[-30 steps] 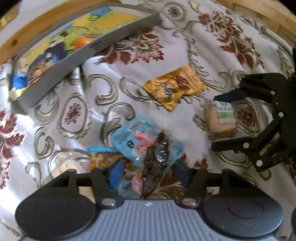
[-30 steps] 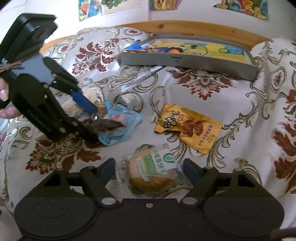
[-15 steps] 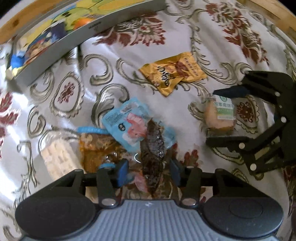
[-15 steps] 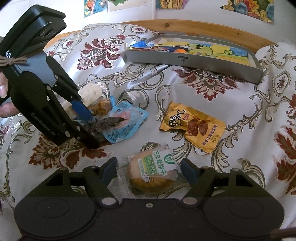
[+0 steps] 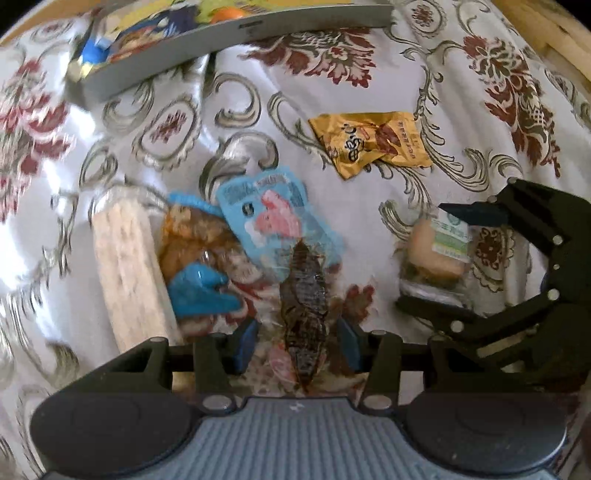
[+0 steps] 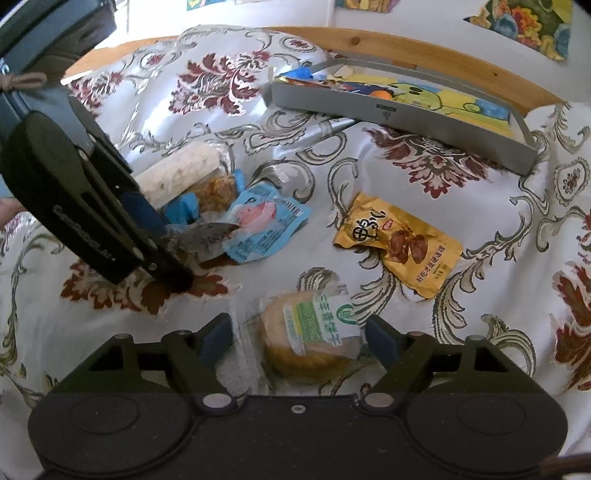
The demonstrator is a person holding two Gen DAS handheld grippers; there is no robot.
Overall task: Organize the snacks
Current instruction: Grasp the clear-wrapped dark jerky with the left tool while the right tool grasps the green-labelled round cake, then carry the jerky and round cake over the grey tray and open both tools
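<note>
My left gripper [image 5: 297, 343] is shut on a dark brown snack in a clear wrapper [image 5: 304, 295]. In the right wrist view that snack [image 6: 207, 236] sticks out of the left gripper [image 6: 173, 243], held just above the cloth. My right gripper [image 6: 299, 338] stands open, one finger on each side of a round cake packet with a green and white label [image 6: 314, 339]. The left wrist view shows the same cake [image 5: 436, 251] between the right gripper's [image 5: 421, 254] jaws. A grey tray [image 6: 388, 110] holding several snacks lies at the far edge.
On the flowered cloth lie a yellow packet [image 6: 399, 243], a light blue packet [image 6: 266, 225], a pale cracker bar [image 5: 129, 266] and an orange-brown packet [image 5: 192, 236]. The grey tray [image 5: 236, 33] sits against a wooden rail. A hand shows at the left edge.
My left gripper's fingers have narrowed onto the dark snack, and it has drawn back from the tray. The right gripper still straddles the cake.
</note>
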